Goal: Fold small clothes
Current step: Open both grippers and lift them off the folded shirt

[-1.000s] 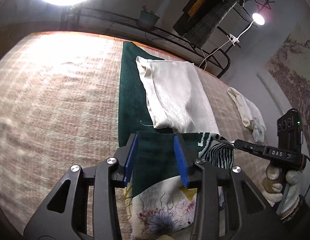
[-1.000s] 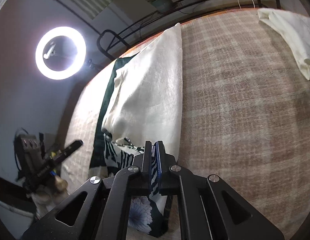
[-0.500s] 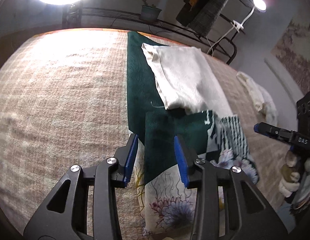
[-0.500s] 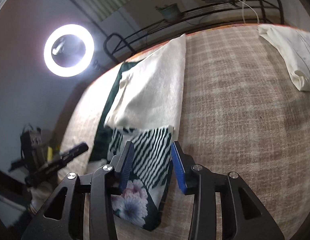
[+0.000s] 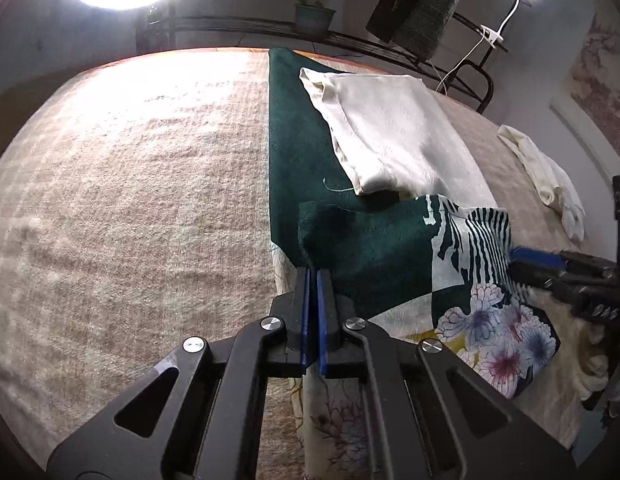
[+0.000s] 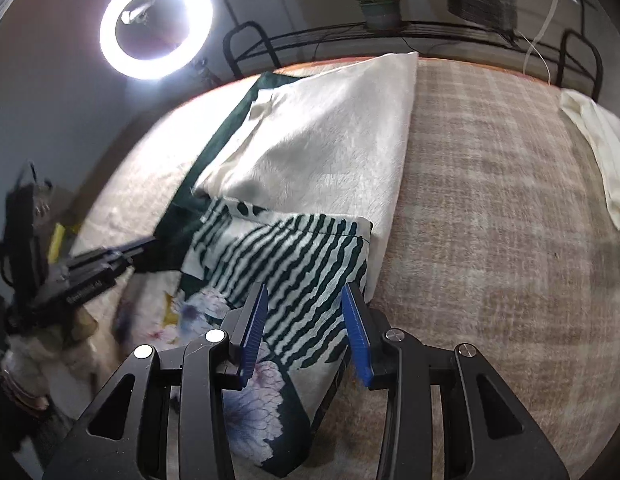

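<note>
A patterned garment point(image 5: 390, 256), dark green with black-and-white stripes and pale flowers, lies on the plaid bed cover, its near part folded over. In the right wrist view its striped panel point(image 6: 293, 256) lies in front of the fingers. My left gripper point(image 5: 313, 276) is shut on the garment's dark green folded edge. My right gripper point(image 6: 303, 304) is open and empty, just above the striped panel; it also shows in the left wrist view point(image 5: 550, 268). A cream garment point(image 5: 390, 132) lies on the far part of the green cloth.
A second cream cloth point(image 5: 550, 176) lies bunched at the bed's right side, also in the right wrist view point(image 6: 602, 148). A metal rail with a plant pot point(image 5: 314, 16) runs behind the bed. A ring light point(image 6: 155, 24) stands at the left.
My right gripper opened, let go of the striped edge and drew back. My left gripper was open above the green fold and has closed on its edge.
</note>
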A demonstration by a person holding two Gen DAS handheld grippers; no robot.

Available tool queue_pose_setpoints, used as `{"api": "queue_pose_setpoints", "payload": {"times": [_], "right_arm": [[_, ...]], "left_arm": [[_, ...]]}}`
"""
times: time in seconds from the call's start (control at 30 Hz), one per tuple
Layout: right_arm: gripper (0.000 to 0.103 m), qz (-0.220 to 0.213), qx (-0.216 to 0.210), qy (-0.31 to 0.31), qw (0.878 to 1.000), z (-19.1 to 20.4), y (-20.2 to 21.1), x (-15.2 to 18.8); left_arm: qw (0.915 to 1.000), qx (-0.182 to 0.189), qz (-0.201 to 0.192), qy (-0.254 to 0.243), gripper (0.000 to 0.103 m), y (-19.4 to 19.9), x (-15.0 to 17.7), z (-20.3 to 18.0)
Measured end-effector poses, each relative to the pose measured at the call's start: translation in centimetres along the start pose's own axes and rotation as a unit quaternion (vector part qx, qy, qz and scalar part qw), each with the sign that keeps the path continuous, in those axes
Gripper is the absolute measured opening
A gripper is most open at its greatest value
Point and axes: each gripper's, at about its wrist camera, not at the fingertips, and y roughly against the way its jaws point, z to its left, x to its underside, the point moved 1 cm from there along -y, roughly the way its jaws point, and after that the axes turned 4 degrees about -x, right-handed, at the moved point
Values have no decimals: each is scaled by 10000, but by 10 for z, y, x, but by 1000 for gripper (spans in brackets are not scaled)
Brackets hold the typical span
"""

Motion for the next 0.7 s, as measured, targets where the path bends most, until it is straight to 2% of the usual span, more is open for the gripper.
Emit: {"api": "queue_pose_setpoints", "payload": {"times": [0.03,0.1,0.17,0.23,0.3,0.53,0.67,0.7], "right_arm": [[35,48,128,90,9999,1,-3,1],[24,59,489,388,9980,7,-5,4],[23,140,682,526,9962,10,-4,5],[23,182,659,611,9958,10,0,4],[27,69,471,624,9969,5,9,-1],[27,-372,-79,-4,9993,-37,14,-54],[48,-589,-257,-380,9972,-64,7,-90],[48,-618,-343,-510,9962,-73,4,-100]], "left_arm": [[10000,18,8,19,2,1,-1,1],[9999,53,75,65,5,1,-5,3],[10000,19,-9,61,9,4,-12,6],[9999,82,-92,74,18,8,-24,10],[9997,171,-136,113,36,9,-38,13],[9989,341,-267,167,37,-8,-104,22],[9983,481,-106,309,37,-38,-143,29],[9976,536,-42,435,38,-48,-153,32]]}}
